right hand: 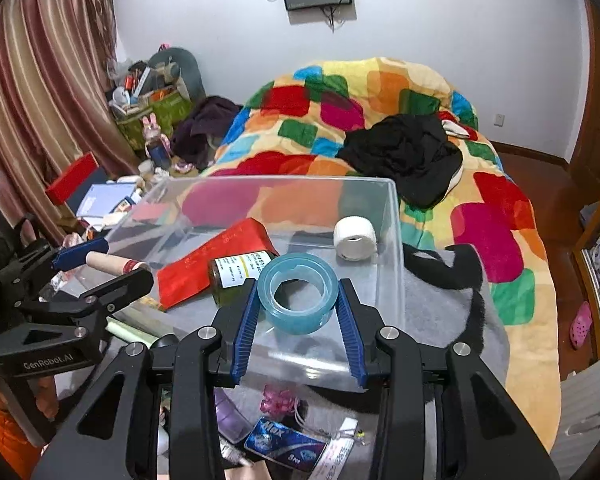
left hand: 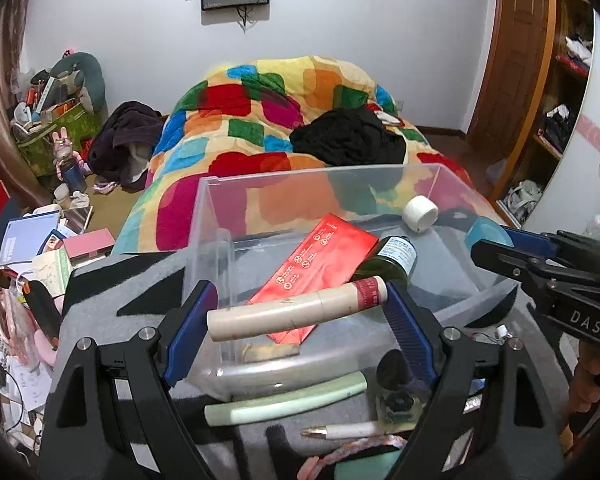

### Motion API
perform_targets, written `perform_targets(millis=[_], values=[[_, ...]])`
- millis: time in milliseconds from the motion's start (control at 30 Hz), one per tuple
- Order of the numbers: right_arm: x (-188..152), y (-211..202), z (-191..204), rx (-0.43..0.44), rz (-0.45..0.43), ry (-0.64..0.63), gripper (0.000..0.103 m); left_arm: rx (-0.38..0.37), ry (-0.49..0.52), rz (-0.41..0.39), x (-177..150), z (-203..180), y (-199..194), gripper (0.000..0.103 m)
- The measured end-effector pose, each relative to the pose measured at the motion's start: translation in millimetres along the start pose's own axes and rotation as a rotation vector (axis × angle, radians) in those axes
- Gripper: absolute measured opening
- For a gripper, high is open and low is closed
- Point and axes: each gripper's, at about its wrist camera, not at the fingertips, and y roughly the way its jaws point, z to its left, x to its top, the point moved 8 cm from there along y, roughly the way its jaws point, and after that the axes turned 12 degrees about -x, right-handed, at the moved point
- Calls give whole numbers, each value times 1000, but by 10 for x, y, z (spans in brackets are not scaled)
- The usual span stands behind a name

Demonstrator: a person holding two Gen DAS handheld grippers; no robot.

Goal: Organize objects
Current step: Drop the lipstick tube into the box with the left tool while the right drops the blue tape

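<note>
Both tongs grip — smooth tube [left hand: 296, 308], glossy tape ring [right hand: 297, 293].

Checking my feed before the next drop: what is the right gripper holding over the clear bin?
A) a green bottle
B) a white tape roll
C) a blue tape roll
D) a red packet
C: in the right wrist view the right gripper has its jaws closed on the blue tape roll above the clear plastic bin, while the white tape roll, green bottle and red packet lie inside the bin.
</note>
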Motion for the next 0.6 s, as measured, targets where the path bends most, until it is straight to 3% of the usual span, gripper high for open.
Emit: perform_targets(millis=[400,467,533,600], values=[[-47,134,83,-41,25,-47,36,-12,-10,15,8,-15,78,85],[-49,112,85,-43,21,-48,41,-23,-16,17,7,-25,69,87],[-50,68,76,-46,8,-45,53,-29,-17,16,1,-41,38,90],[-48,14,72,-47,-7,-41,56,-25,-11,9,-6,-58,-3,91]])
